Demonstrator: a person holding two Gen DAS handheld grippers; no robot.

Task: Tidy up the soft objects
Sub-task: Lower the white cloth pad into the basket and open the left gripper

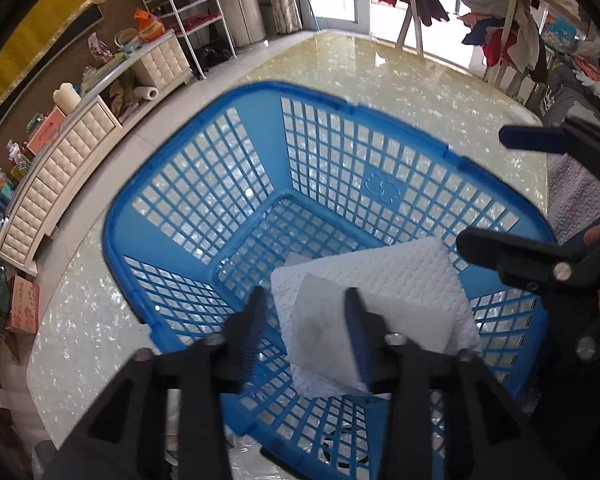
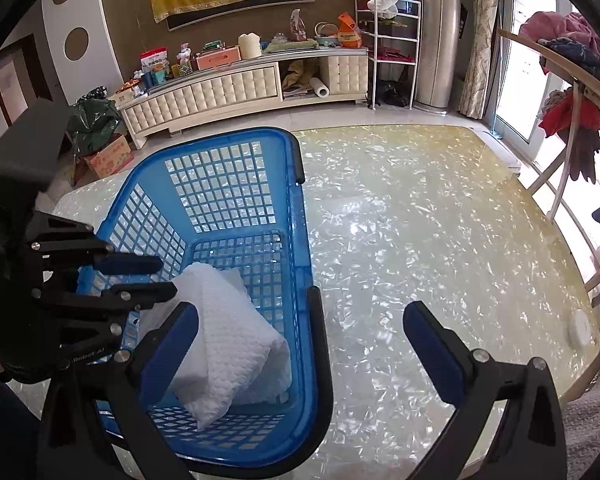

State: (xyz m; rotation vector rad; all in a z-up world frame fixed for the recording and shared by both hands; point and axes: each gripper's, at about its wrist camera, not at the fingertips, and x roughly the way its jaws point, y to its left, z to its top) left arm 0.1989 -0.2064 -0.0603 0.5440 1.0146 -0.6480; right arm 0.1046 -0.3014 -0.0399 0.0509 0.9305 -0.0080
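Note:
A blue plastic lattice basket (image 1: 116, 232) (image 2: 300, 240) stands on a glossy marble-pattern table (image 2: 420, 240). A folded white quilted cloth (image 1: 380, 280) (image 2: 228, 340) lies inside it at the near end. My left gripper (image 1: 306, 320) (image 2: 152, 278) hangs over the cloth. Its jaws are apart and the pads do not press on the fabric. My right gripper (image 2: 300, 344) (image 1: 500, 192) is wide open with nothing in it, straddling the basket's right rim, one finger over the cloth and the other over bare table.
A grey textured fabric (image 1: 576, 200) (image 2: 596, 420) lies at the table's near right corner, and a small white round object (image 2: 580, 330) sits near the right edge. Beyond the table are a cream cabinet (image 2: 240, 88) with clutter and a rack of hanging clothes (image 2: 572, 120).

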